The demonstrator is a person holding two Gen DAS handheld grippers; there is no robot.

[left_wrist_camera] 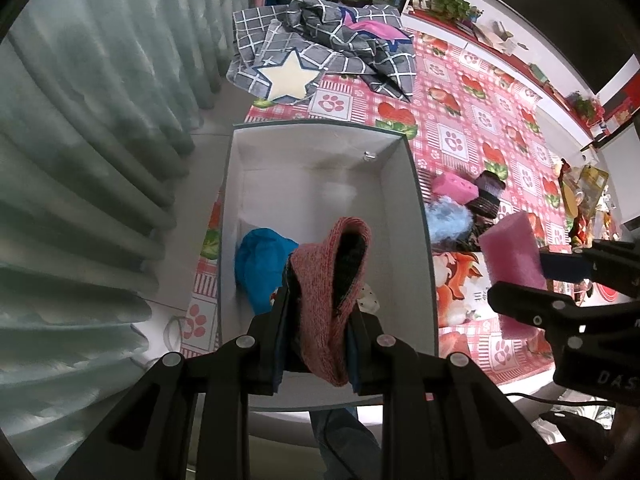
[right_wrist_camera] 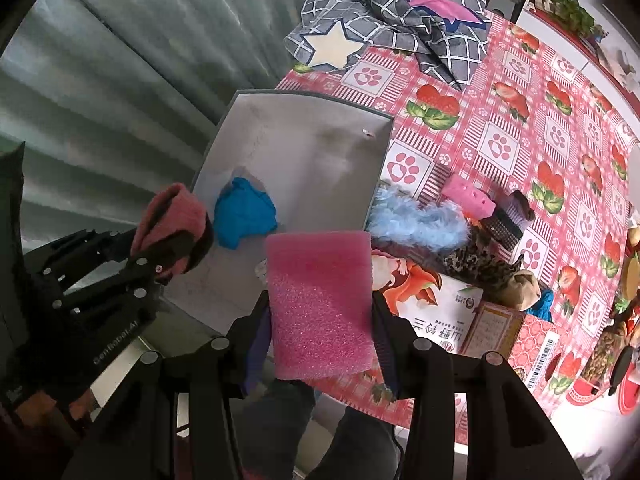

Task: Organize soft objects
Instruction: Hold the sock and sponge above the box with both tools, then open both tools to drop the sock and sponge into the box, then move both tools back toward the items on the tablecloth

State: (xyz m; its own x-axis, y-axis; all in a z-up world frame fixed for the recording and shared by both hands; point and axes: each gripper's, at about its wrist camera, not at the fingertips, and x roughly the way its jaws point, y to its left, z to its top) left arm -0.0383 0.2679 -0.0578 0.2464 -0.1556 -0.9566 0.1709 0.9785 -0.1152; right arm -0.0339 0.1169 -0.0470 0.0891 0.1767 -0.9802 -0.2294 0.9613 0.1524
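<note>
My left gripper (left_wrist_camera: 316, 304) is shut on a pink knitted sock (left_wrist_camera: 332, 280) and holds it over the near end of a white open box (left_wrist_camera: 404, 200). A blue cloth (left_wrist_camera: 260, 268) lies inside the box at the left. My right gripper (right_wrist_camera: 320, 312) is shut on a pink foam sponge (right_wrist_camera: 320, 304), above the box's near right edge (right_wrist_camera: 376, 184). The left gripper with the sock (right_wrist_camera: 172, 224) shows at the left of the right wrist view. The sponge (left_wrist_camera: 512, 264) shows at the right of the left wrist view.
On the strawberry tablecloth (right_wrist_camera: 520, 128) right of the box lie a light blue fluffy item (right_wrist_camera: 416, 220), a small pink sponge (right_wrist_camera: 468, 196), dark socks (right_wrist_camera: 508, 220) and a leopard-print item (right_wrist_camera: 480, 264). A grey checked cloth (left_wrist_camera: 320, 48) lies beyond. Curtains (left_wrist_camera: 80, 160) hang left.
</note>
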